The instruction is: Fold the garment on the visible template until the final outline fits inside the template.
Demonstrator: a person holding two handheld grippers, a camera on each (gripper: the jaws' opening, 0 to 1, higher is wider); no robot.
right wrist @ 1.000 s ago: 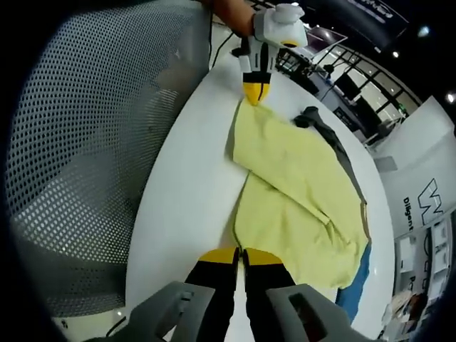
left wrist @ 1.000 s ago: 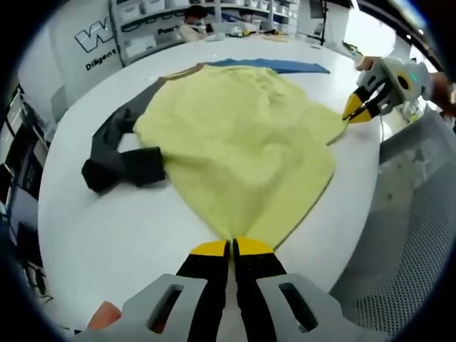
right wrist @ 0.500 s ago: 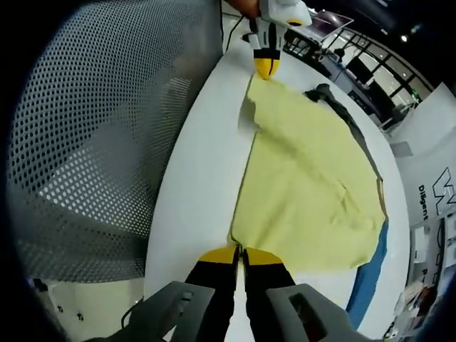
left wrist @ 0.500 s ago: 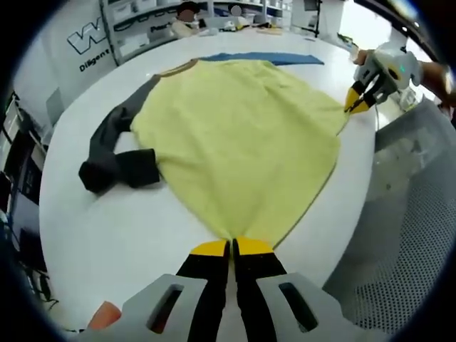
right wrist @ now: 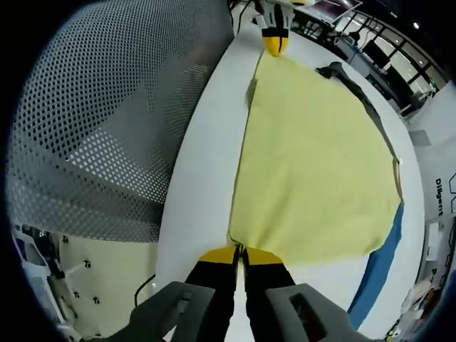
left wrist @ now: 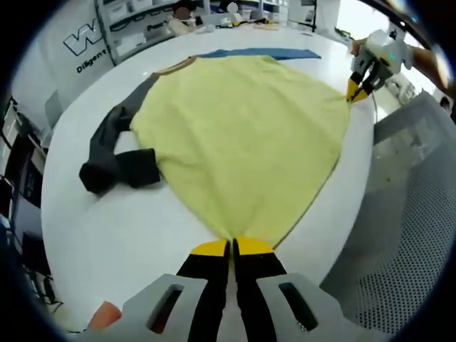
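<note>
Two claws are pinched onto adjacent hem corners of a pale yellow knit garment with dark grey sleeves (left wrist: pixel 242 135), which is spread flat on a white round table (left wrist: pixel 114 228). The left claw (left wrist: pixel 231 247) is pressed together on the nearer corner; the right claw (right wrist: pixel 241 254) is closed on the other, and is seen in the left gripper view at the far right edge (left wrist: pixel 354 90). A blue flat template sheet (left wrist: pixel 260 53) is partly covered by the garment, a strip showing beyond the collar end. One dark sleeve (left wrist: pixel 117 167) lies bunched and folded on the table beside the body. A grey perforated mesh chair back (right wrist: pixel 92 121) stands close along the table edge beside the stretched hem. Bare table surface is left open around the sleeve side. Shelving (left wrist: pixel 142 28) is seen beyond the table.
</note>
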